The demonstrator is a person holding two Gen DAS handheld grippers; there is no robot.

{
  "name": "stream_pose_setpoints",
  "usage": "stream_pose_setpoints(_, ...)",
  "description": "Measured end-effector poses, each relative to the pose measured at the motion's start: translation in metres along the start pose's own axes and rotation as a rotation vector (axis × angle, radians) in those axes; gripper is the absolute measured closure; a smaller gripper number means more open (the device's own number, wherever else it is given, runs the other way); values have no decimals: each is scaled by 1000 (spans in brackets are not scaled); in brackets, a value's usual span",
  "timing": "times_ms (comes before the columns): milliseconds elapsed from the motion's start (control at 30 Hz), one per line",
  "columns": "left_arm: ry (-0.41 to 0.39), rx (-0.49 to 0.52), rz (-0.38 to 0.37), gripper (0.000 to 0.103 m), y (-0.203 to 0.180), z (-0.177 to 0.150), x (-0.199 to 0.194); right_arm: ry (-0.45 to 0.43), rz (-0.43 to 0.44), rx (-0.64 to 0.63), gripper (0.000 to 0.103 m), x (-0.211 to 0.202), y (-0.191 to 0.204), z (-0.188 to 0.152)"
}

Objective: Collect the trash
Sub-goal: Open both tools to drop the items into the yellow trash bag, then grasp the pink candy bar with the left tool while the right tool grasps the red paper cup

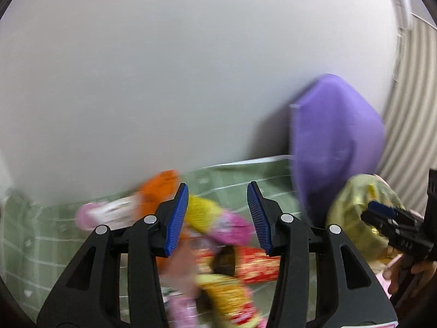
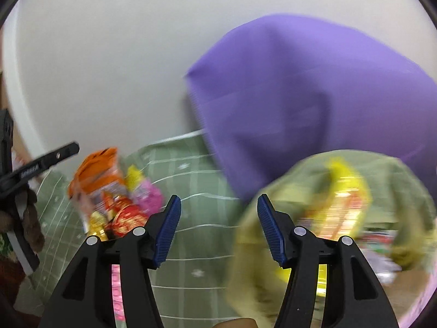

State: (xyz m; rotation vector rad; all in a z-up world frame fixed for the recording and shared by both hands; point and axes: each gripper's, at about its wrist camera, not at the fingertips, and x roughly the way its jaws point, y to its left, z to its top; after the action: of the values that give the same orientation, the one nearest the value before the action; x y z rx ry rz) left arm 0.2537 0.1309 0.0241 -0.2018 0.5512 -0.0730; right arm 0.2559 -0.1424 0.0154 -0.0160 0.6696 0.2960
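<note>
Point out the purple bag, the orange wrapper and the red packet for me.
purple bag (image 2: 314, 104): right wrist view, middle of its side.
orange wrapper (image 2: 94, 168): right wrist view, upper part.
red packet (image 1: 256, 266): left wrist view, its right half.

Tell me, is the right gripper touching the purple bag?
Apart. The right wrist view shows the right gripper open, green cloth between its fingers, and the purple bag farther back.

Plain pale grey wall (image 1: 169, 76) filling the upper view, green tablecloth (image 2: 196, 268) with thin white grid lines below it, ribbed whitish panel (image 1: 409, 114) at far right, soft even light
</note>
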Motion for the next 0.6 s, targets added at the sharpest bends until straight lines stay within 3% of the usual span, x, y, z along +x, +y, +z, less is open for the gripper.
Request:
stream_pose_setpoints(133, 23, -82, 69, 60, 44, -11, -7, 59, 116, -91, 48, 32, 39, -7)
stream_pose_setpoints(267, 56, -101, 117, 60, 69, -26, -10, 119, 205, -206, 48, 61, 72, -18)
stream_pose_setpoints(400, 85, -133, 133, 60, 88, -43, -18, 179, 205, -360, 48, 84, 95, -31)
stream_pose_setpoints(600, 122, -168, 151, 60, 108, -68, -23, 245, 200, -427, 48, 108, 95, -45)
